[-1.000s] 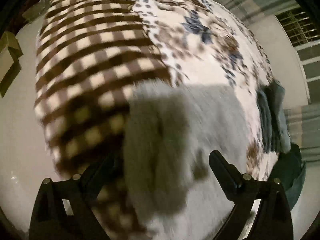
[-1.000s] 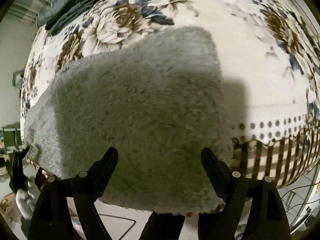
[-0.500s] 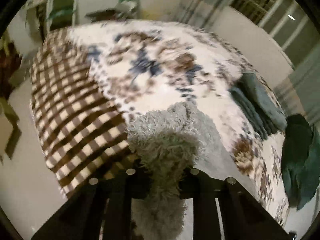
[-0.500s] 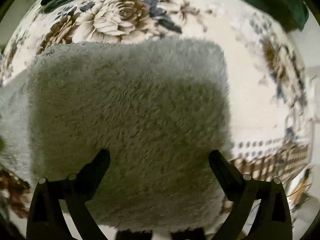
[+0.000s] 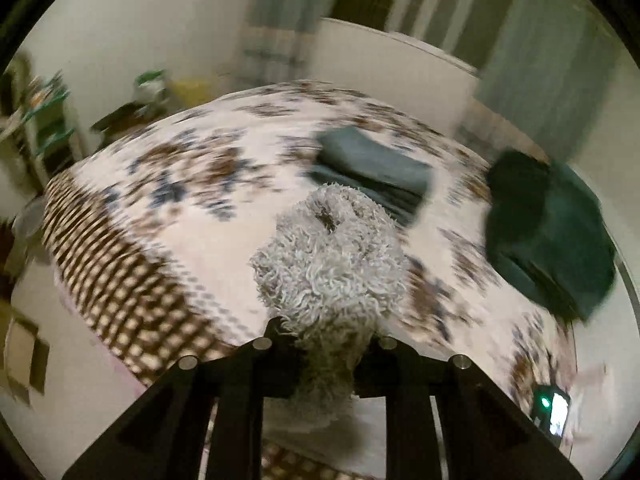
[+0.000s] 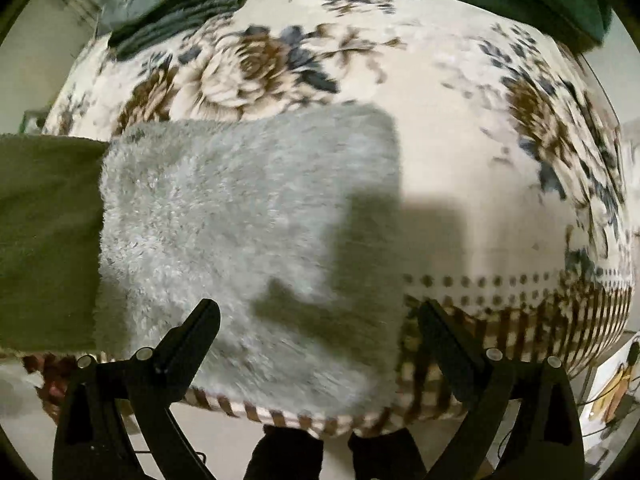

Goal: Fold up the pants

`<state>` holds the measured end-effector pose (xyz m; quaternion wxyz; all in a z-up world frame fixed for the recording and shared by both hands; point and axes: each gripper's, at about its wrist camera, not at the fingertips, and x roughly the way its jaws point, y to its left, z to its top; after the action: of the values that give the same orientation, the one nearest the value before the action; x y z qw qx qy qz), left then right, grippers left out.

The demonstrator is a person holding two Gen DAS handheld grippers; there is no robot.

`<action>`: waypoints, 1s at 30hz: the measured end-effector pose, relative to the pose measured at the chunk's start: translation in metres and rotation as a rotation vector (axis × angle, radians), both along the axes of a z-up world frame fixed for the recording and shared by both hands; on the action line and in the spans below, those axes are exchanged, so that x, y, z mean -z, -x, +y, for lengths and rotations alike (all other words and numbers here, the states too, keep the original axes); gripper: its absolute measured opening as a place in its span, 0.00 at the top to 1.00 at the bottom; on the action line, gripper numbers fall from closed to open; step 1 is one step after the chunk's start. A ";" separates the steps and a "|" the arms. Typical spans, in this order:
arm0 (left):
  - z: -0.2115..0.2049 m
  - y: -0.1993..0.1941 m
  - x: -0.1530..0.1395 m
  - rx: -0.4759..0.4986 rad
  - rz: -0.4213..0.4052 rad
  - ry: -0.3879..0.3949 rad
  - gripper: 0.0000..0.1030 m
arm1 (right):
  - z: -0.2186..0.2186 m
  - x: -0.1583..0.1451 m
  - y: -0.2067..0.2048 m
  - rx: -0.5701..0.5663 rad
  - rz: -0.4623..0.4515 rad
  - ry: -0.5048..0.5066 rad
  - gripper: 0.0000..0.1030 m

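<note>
Fluffy grey pants [image 6: 248,240] lying mostly flat near the front edge of a floral bedspread [image 6: 460,128], spread across the left and middle of the right wrist view, bottom edge running right along the checked brown border [image 6: 520,328] of the spread. One bunched end of the same pants [image 5: 328,264] lifted up and pinched tight in the left gripper [image 5: 326,344], jaws clamped together on the fleece, fabric bulging out above and hanging below the fingertips. Right gripper [image 6: 320,344] hovering over the flat part, jaws spread wide, nothing between them, both fingers above the fabric near its lower edge. Dark blocky shadow falling across the right side of the pants and onto the bedspread. Olive-green cloth [image 6: 44,240] filling the left edge of the right wrist view, overlapping the pants there, can't tell what it is. Farther back on the bed, a folded grey-blue garment [image 5: 372,164] just behind the lifted bunch, and a dark green garment [image 5: 548,228] well off to the right near the bed's edge. Left view pretty motion-blurred, so not much detail on the room beyond curtains [image 5: 552,48] and a pale wall.
</note>
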<state>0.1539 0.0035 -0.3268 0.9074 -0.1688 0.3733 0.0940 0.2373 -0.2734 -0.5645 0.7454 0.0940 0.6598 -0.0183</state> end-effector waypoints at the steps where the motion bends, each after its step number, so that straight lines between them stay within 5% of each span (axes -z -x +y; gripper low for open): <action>1: -0.019 -0.001 -0.003 0.030 -0.001 -0.003 0.85 | -0.017 -0.003 0.005 0.023 0.001 -0.020 0.02; 5: -0.108 -0.008 0.011 0.179 0.025 -0.010 0.85 | -0.076 0.000 0.021 0.084 0.009 -0.010 0.02; 10: -0.211 -0.011 0.067 0.342 0.112 -0.054 0.85 | -0.162 0.023 0.052 0.191 0.067 0.013 0.02; 15: -0.279 -0.017 0.136 0.483 0.341 -0.073 0.75 | -0.237 0.041 0.089 0.314 0.109 -0.021 0.02; 16: -0.286 -0.016 0.142 0.501 0.367 -0.057 0.64 | -0.251 0.042 0.095 0.344 0.103 -0.052 0.02; 17: -0.292 -0.012 0.142 0.523 0.377 -0.030 0.42 | -0.262 0.042 0.099 0.366 0.093 -0.086 0.02; 19: -0.291 -0.008 0.136 0.545 0.382 0.052 0.12 | -0.276 0.041 0.102 0.394 0.065 -0.160 0.02; 24: -0.254 -0.007 0.094 0.501 0.351 0.090 0.10 | -0.270 0.028 0.070 0.332 -0.035 -0.346 0.02; 30: -0.148 -0.030 0.086 0.295 0.368 -0.092 0.10 | -0.195 0.058 -0.005 0.187 -0.018 -0.593 0.02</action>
<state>0.1843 -0.1442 -0.4128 0.8346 -0.0507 0.5484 0.0065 0.2427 -0.4685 -0.6228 0.6865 0.3676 0.6182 0.1074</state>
